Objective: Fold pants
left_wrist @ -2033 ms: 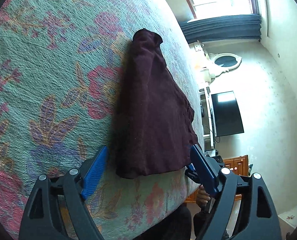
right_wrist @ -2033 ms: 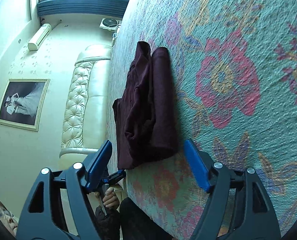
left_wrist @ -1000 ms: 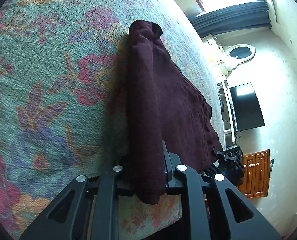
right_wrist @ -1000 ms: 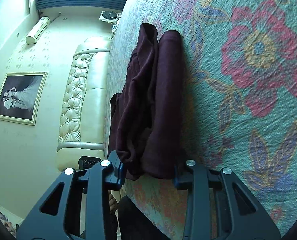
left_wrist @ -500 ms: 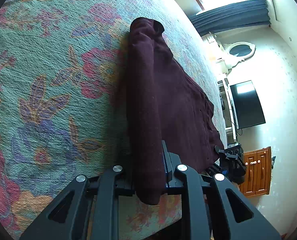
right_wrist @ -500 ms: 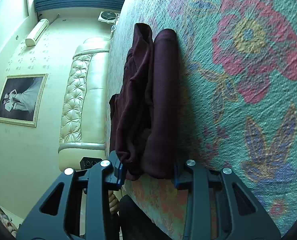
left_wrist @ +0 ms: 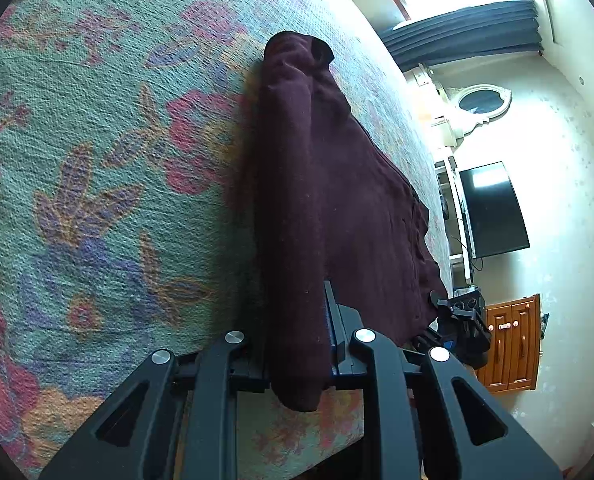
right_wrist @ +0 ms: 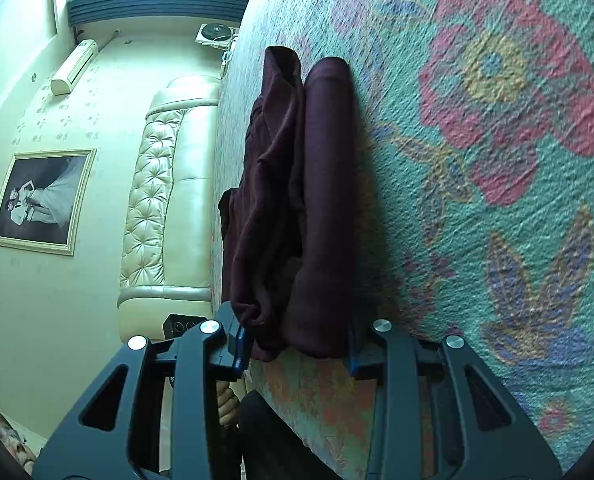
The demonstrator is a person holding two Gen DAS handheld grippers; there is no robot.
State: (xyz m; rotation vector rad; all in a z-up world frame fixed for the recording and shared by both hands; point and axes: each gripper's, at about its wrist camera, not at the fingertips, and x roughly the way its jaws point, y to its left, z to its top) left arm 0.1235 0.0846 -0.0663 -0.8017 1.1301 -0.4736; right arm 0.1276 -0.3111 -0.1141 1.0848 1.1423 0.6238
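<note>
Gripping the near end of the maroon pants (left_wrist: pixel 329 208), both tools are closed on cloth: the left gripper (left_wrist: pixel 297 364) pinches a thick rolled edge of the fabric, and the right gripper (right_wrist: pixel 297 344) clamps the bunched layers at the other near corner, with the blue fingers (right_wrist: pixel 239 346) just showing at the cloth's side. The pants lie lengthwise on the floral bedspread (left_wrist: pixel 97 160), already doubled into a narrow strip running from the near edge of the bed toward the far side, where the strip ends in a small rumpled hump. The next fold probably means lifting this near end and carrying it to the far end. The risk is in the grip: each pair of fingers holds several loose layers, so an inner layer could slide out during a lift and leave the fold lopsided. Raising one side faster than the other would twist the strip. The near end also sits right at the bed's edge, so released fabric could droop over the side.
</note>
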